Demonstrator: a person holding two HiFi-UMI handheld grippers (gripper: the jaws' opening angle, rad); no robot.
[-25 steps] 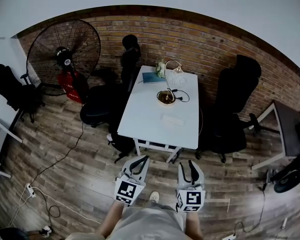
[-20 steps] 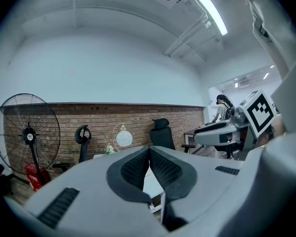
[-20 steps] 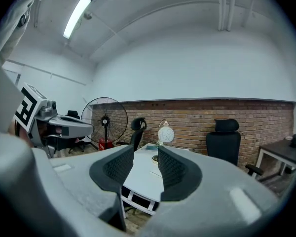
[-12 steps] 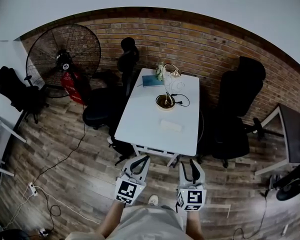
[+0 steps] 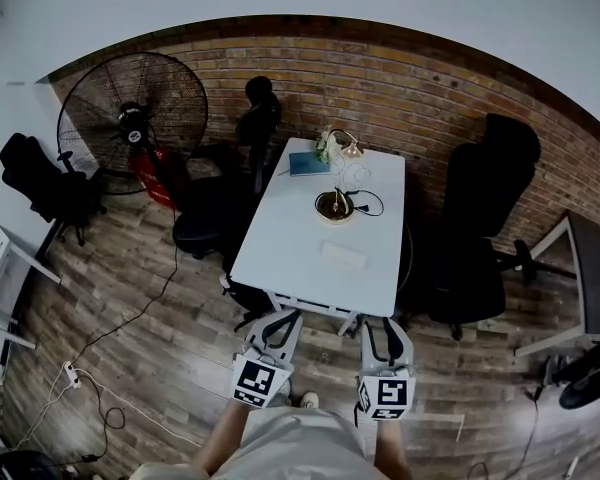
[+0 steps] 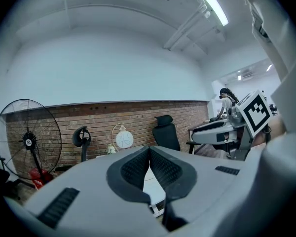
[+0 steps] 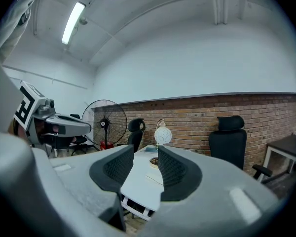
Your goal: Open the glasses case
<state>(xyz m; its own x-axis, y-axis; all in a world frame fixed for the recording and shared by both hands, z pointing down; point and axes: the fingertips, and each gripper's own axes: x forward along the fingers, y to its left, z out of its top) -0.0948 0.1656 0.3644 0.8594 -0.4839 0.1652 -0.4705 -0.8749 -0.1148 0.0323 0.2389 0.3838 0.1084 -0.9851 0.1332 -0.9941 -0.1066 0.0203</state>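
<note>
- black-and-white square pattern on each marker cube, seen from above.
- left gripper closed tip to tip, holding nothing; right gripper slightly parted, empty.
- glasses case flat on white table, well ahead of both claws.
- head view only: floor power strip; right gripper view only: ceiling strip light.

Right gripper jaws apart, gripping nothing; white table ahead between them, globe lamp beyond
</note>
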